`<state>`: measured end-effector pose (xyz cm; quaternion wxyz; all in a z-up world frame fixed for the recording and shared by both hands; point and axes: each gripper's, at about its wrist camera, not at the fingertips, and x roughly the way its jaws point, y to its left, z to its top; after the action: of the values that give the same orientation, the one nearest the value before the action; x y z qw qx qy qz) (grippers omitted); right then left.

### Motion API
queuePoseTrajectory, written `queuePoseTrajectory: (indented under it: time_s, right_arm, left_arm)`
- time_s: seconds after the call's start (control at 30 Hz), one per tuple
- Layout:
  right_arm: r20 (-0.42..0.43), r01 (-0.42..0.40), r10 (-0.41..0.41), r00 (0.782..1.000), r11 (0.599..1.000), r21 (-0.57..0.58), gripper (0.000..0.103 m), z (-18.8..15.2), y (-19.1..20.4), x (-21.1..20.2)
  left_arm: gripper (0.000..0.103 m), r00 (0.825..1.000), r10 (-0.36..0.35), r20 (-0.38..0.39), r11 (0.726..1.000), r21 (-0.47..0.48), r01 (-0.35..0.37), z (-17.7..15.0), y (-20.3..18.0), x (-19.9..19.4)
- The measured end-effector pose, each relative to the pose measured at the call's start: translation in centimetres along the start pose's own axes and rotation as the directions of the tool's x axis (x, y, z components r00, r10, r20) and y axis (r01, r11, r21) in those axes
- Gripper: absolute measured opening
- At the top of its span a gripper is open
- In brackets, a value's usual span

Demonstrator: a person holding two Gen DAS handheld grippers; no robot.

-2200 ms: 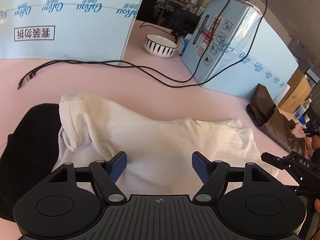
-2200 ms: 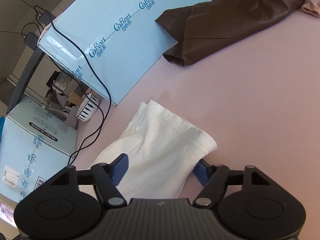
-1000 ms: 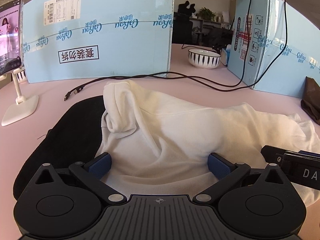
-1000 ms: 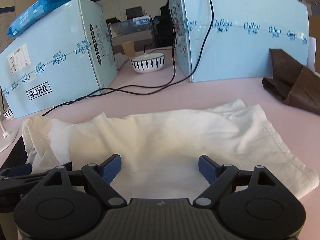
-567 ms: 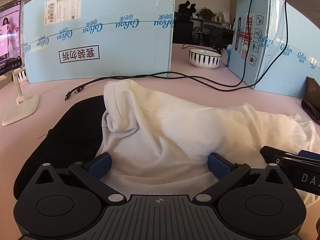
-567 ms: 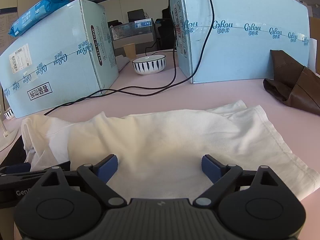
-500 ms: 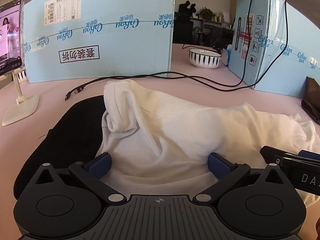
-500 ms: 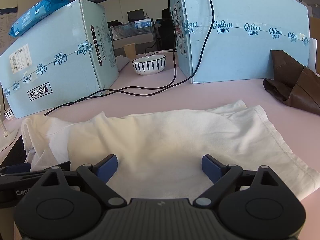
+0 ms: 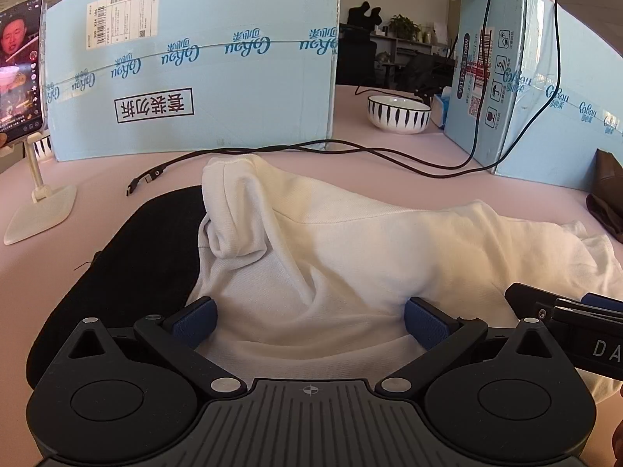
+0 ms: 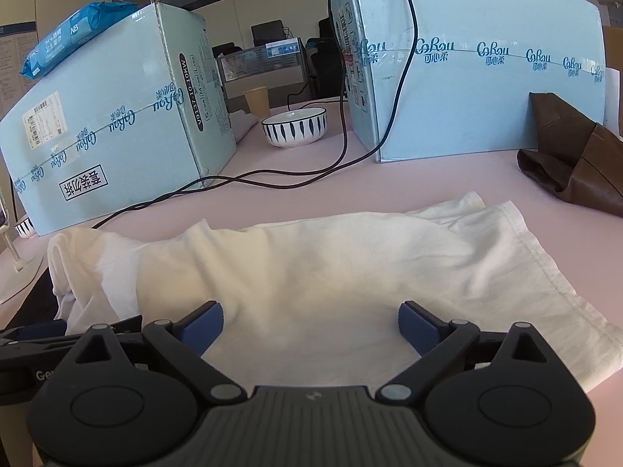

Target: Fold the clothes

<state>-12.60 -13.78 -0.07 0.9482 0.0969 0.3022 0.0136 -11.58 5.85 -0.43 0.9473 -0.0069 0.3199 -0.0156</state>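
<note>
I'm seeing the brown jacket [image 9: 607,202] running off the right edge. I'm losing the phone [image 9: 21,70] past the left edge, and the white shirt [image 9: 350,257] is covering part of the black cloth [image 9: 128,264].

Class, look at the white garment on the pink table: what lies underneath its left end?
A black cloth pokes out from under the white garment. How far it runs beneath is hidden; the pink table shows elsewhere.

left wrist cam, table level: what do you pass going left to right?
Phone on its stand → black cloth → white garment → striped bowl → brown garment at the right edge.
</note>
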Motion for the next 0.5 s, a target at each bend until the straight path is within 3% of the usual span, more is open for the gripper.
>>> queuePoseTrajectory:
  time_s: [0.33,0.5]
  right_arm:
    - [0.004,-0.027,0.027,1.000,0.999,0.018,0.102,0.1,-0.4,0.0]
    - [-0.011,-0.098,0.099,0.995,0.991,0.095,0.101,0.4,-1.9,-1.3]
  left_arm:
    - [0.103,1.000,0.000,0.000,1.000,0.000,0.000,0.1,0.1,0.0]
    - [0.103,1.000,0.000,0.000,1.000,0.000,0.000,0.1,0.1,0.0]
